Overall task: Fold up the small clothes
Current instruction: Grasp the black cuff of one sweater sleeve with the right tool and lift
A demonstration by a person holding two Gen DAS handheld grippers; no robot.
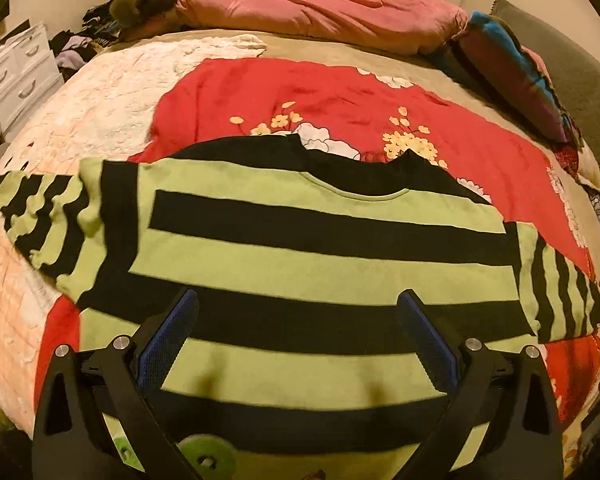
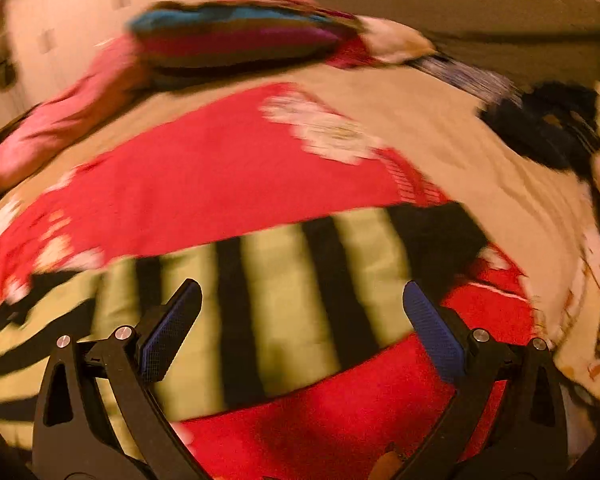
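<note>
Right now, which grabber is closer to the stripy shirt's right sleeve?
Right. The right gripper hovers open directly over the right sleeve of the striped shirt. The left gripper hangs open over the shirt's lower body, with that sleeve off to its side.

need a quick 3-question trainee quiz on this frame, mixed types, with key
1. True or false: the left gripper is shut on the striped shirt.
2. Multiple choice: what lies directly under the shirt? A) bare mattress B) red floral blanket C) pink duvet
3. Short answer: which part of the shirt does the right gripper hover over?

Key:
1. False. Its jaws are open, holding nothing.
2. B
3. A sleeve. The right gripper is open too.
</note>
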